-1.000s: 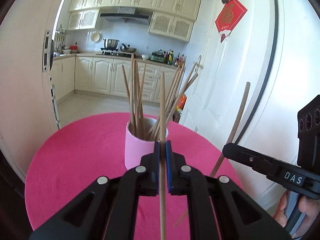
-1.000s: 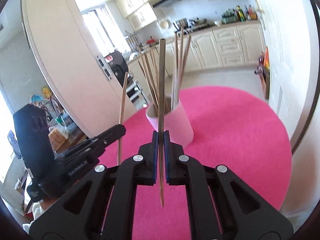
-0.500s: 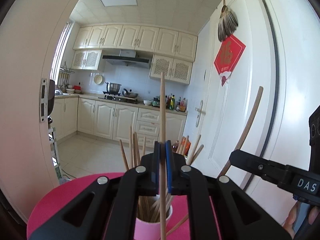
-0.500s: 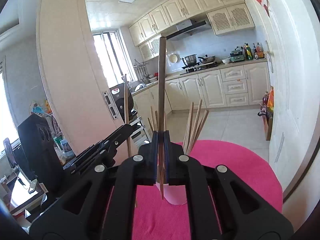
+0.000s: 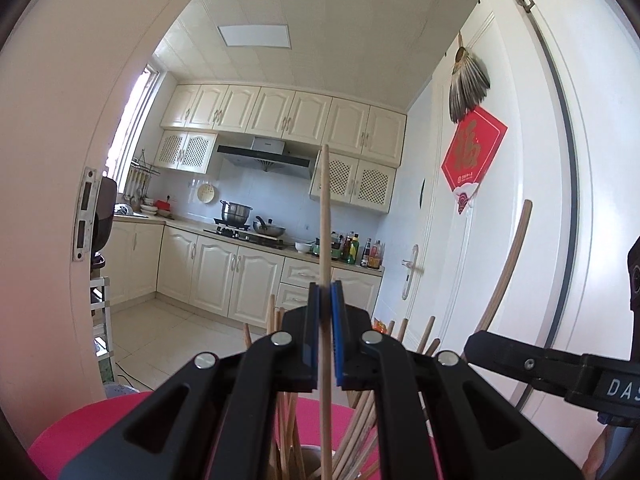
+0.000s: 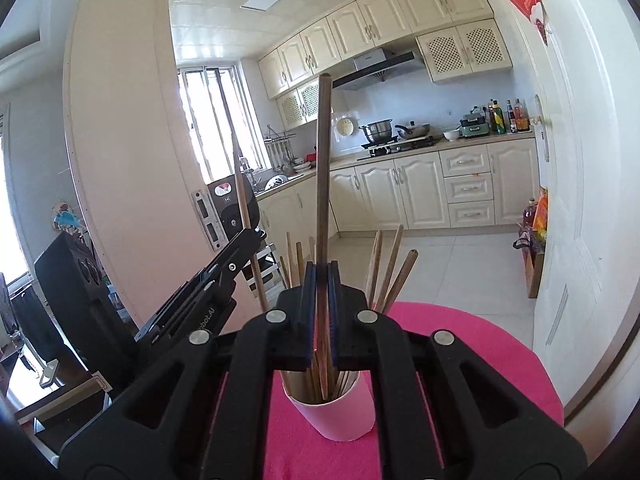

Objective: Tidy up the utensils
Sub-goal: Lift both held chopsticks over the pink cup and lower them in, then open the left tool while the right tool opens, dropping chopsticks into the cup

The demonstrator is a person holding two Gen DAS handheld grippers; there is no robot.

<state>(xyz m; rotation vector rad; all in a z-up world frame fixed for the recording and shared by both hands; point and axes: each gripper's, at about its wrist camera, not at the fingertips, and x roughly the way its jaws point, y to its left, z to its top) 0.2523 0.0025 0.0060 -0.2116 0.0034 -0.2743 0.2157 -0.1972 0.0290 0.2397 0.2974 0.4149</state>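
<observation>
The left gripper [image 5: 327,336] is clamped tight on a pale wooden chopstick [image 5: 326,216], held upright between its blue pads. The right gripper [image 6: 319,312] is likewise pinched on a darker chopstick [image 6: 322,168], also near vertical. The pink cup [image 6: 340,416], already bristling with other chopsticks [image 6: 390,264], stands on the pink tablecloth [image 6: 480,360] directly below both tools, at about 6 o'clock in each wrist view.

The step in hand appears to be lowering each stick into the cup. Doing it well likely means keeping each stick plumb and aiming its lower tip at an open gap near the cup's centre, away from the sticks fanned towards 1 o'clock and 11 o'clock. Feeding one stick at a time would probably keep the two grippers from crossing. The jaws should release only once the tip is well inside the rim, since the cup looks light enough to tip if nudged sideways.
</observation>
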